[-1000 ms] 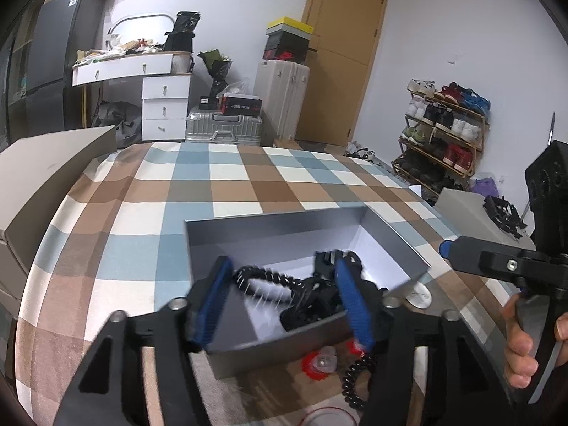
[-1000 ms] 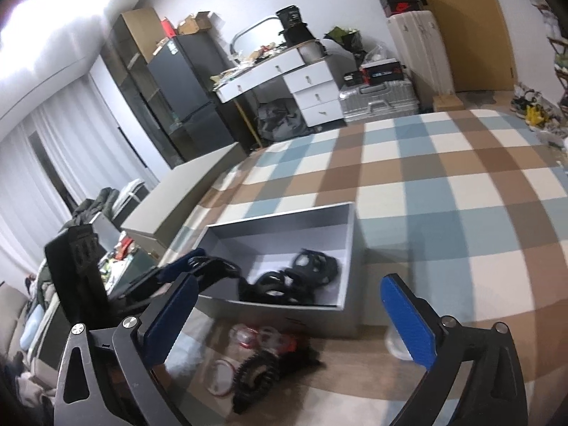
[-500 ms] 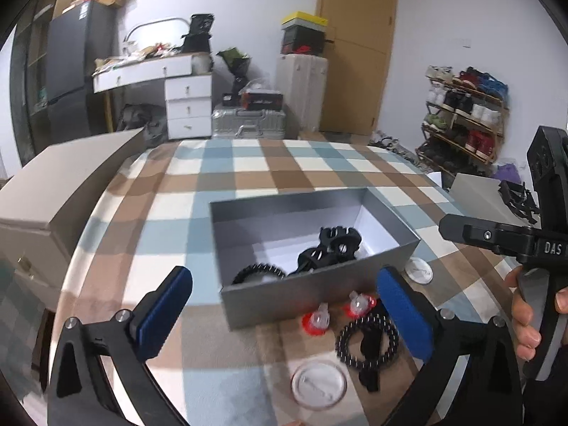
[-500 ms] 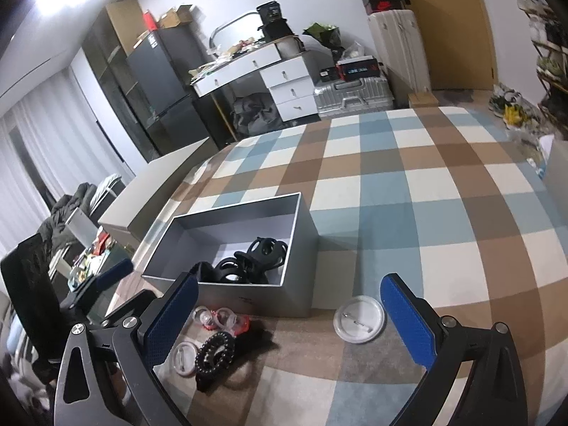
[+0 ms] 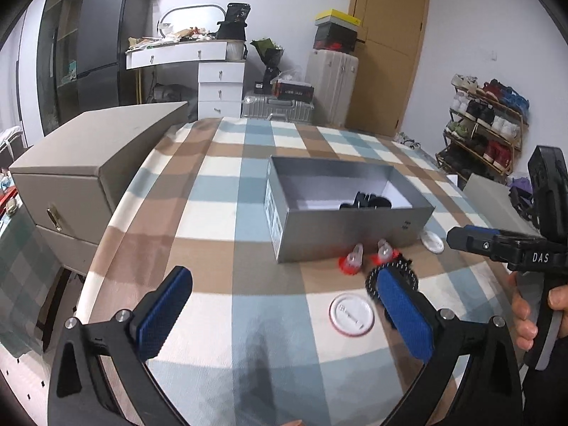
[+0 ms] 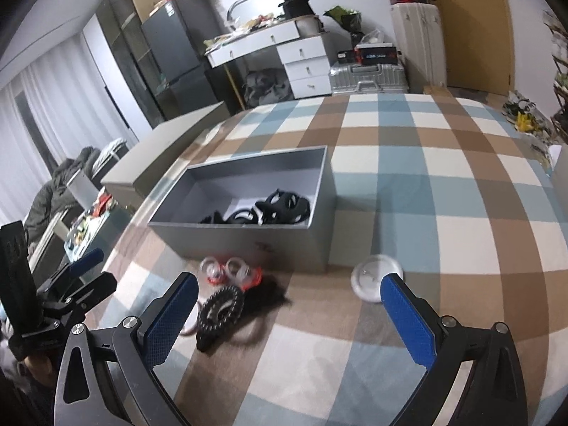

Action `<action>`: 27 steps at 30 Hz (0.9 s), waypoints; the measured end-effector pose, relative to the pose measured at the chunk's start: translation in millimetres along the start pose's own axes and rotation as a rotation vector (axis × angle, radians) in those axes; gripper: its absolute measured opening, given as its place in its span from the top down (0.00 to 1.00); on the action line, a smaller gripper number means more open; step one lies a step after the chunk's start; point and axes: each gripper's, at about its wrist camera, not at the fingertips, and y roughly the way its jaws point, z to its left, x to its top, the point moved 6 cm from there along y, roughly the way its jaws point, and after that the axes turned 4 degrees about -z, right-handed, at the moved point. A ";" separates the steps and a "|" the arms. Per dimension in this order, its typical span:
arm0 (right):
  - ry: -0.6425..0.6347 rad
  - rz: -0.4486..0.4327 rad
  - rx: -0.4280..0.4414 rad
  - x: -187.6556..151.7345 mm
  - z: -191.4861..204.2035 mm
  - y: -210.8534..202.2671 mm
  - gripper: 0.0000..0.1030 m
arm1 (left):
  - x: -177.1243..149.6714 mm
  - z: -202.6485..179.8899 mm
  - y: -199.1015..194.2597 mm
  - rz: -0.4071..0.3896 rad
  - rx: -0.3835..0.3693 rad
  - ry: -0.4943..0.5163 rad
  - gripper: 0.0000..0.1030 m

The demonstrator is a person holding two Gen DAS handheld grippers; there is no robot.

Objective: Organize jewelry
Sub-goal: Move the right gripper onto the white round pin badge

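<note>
An open grey box (image 5: 351,227) (image 6: 248,245) stands on the checked tablecloth with black jewelry (image 5: 369,200) (image 6: 269,209) lying inside. In front of it are two red-and-clear pieces (image 5: 351,259) (image 6: 227,271) and a black beaded bracelet (image 5: 390,271) (image 6: 220,307). My left gripper (image 5: 284,294) hovers open and empty, short of the box, its right finger overlapping the bracelet in view. My right gripper (image 6: 287,305) is also open and empty, above the cloth just right of the bracelet.
One white round lid (image 5: 351,314) lies near the bracelet, another white disc (image 5: 431,240) (image 6: 376,277) by the box's corner. A beige cabinet (image 5: 88,163) stands beside the table on the left. A hand (image 5: 525,316) holds the right gripper's handle.
My left gripper opened wide over the box, leaving a black beaded piece inside, then drew back toward the table's near side. The right gripper's view shifted slightly, still open.
</note>
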 end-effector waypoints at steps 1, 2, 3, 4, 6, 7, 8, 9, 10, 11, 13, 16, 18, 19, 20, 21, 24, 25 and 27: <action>-0.008 0.002 -0.003 -1.5 1.2 -0.4 0.00 | -2.2 0.1 -1.8 0.001 0.001 0.011 0.01; -0.018 0.004 -0.004 -2.9 2.6 -0.5 0.00 | -4.2 0.7 -3.8 0.001 0.005 0.024 0.01; -0.023 0.005 -0.007 -3.6 3.0 -0.3 0.00 | -6.1 2.5 -6.5 -0.001 0.008 0.031 0.01; -0.030 0.004 -0.018 -4.1 2.7 0.5 0.00 | -7.3 4.2 -8.6 -0.007 0.011 0.035 0.01; -0.031 -0.004 -0.046 -3.7 -0.4 2.6 0.00 | -7.8 8.4 -10.4 -0.017 0.016 0.032 0.01; -0.026 -0.004 -0.063 -4.1 -3.2 4.3 0.00 | -7.3 9.6 -9.0 -0.016 0.014 0.032 0.01; -0.021 0.000 -0.075 -4.5 -5.3 5.9 0.00 | -7.2 11.1 -7.8 -0.015 0.016 0.033 0.01; -0.016 0.014 -0.099 -6.5 -9.5 9.6 0.00 | -6.8 12.4 -5.8 -0.018 0.023 0.031 0.01; -0.015 0.026 -0.115 -7.7 -12.9 12.7 0.01 | -7.2 13.5 -3.4 -0.017 0.026 0.031 0.01; -0.014 0.033 -0.129 -8.4 -16.2 15.6 0.02 | -8.0 14.6 -1.5 -0.013 0.027 0.030 0.01; -0.010 0.045 -0.155 -10.5 -21.8 19.5 0.07 | -10.3 16.4 3.7 -0.002 0.026 0.029 0.01; -0.005 0.063 -0.172 -11.9 -27.5 22.7 0.10 | -12.4 17.4 9.2 0.018 0.016 0.020 0.01; -0.020 0.063 -0.192 -10.9 -30.3 23.7 0.10 | -11.4 17.5 9.7 0.018 0.017 0.015 0.01; -0.024 0.065 -0.200 -10.3 -30.9 24.4 0.10 | -11.5 17.4 8.9 0.018 0.015 0.015 0.01; -0.030 0.067 -0.211 -9.5 -32.2 25.7 0.10 | -11.5 17.5 9.8 0.023 0.014 0.012 0.01; -0.034 0.070 -0.219 -8.9 -33.2 27.5 0.11 | -12.4 18.3 10.1 0.027 0.013 0.009 0.01; -0.037 0.086 -0.241 -8.4 -36.6 33.6 0.19 | -15.2 19.0 9.8 0.037 -0.002 -0.003 0.01; -0.041 0.091 -0.250 -8.9 -37.6 35.9 0.20 | -15.6 18.9 9.6 0.038 -0.005 -0.002 0.01; -0.048 0.103 -0.265 -10.7 -38.5 39.5 0.21 | -15.8 18.3 9.9 0.041 -0.004 0.003 0.01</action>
